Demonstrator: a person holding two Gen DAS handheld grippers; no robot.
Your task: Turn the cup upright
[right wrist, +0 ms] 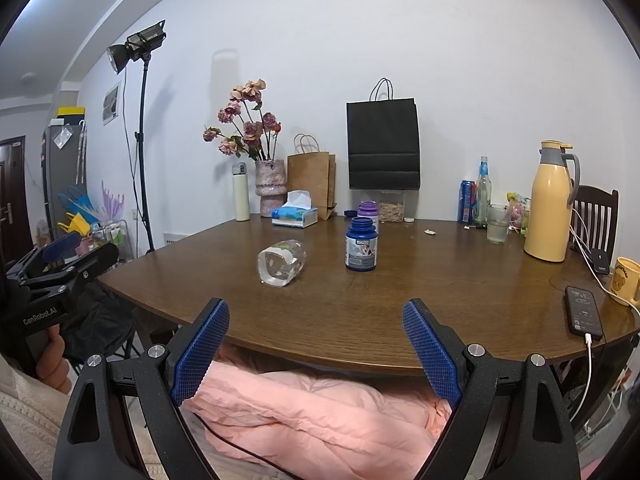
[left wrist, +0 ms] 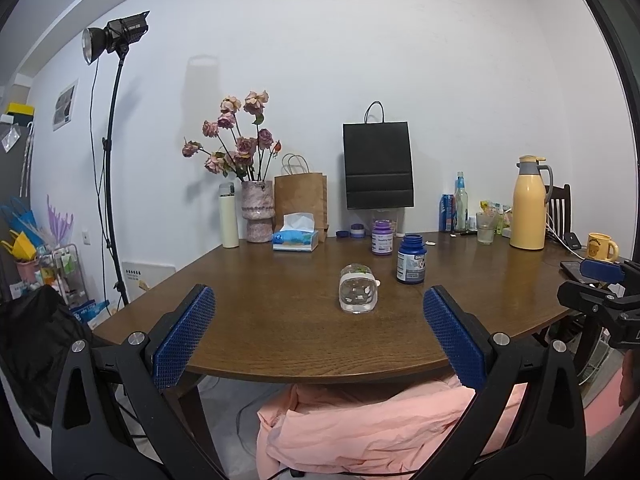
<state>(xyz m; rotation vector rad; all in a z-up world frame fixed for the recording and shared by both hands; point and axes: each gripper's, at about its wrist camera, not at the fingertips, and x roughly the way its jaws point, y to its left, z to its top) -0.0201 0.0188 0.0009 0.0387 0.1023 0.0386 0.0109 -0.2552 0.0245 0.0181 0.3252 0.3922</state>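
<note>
Right now, clear cup [left wrist: 358, 289] lying on its side mid wooden table [left wrist: 280, 332], a bit past the near edge; mouth turned toward the cameras, pale band round the rim. Nothing touching it. Just beside it, to its right and slightly further back: blue bottle [left wrist: 411, 259], upright, small gap between the two. Purple bottle [left wrist: 381, 237] behind that, near the wall side.

Left gripper [left wrist: 319, 327] spread wide, blue pads [left wrist: 185, 336] well apart, empty, held off the near table edge w/ cup showing between the fingers but well ahead of them. Right gripper [right wrist: 316, 336] also wide open, empty, likewise short of the table edge; in right wrist view cup sits left of centre, ahead of the left finger. Each gripper visible at the edge of the other's view, a hand [right wrist: 54, 362] on the left one's handle.

Back of table along wall: black paper bag [left wrist: 378, 166], brown paper bag [left wrist: 301, 198], vase w/ dried roses [left wrist: 258, 210], white flask [left wrist: 229, 216], tissue box [left wrist: 295, 238]. Right side: yellow jug [left wrist: 530, 204], drinking glass [left wrist: 485, 230], yellow mug [left wrist: 601, 246], phone [right wrist: 583, 312] w/ cable plugged in. Pink cloth [left wrist: 360, 428] under the table, below the grippers. Studio light on stand [left wrist: 114, 34] at left
</note>
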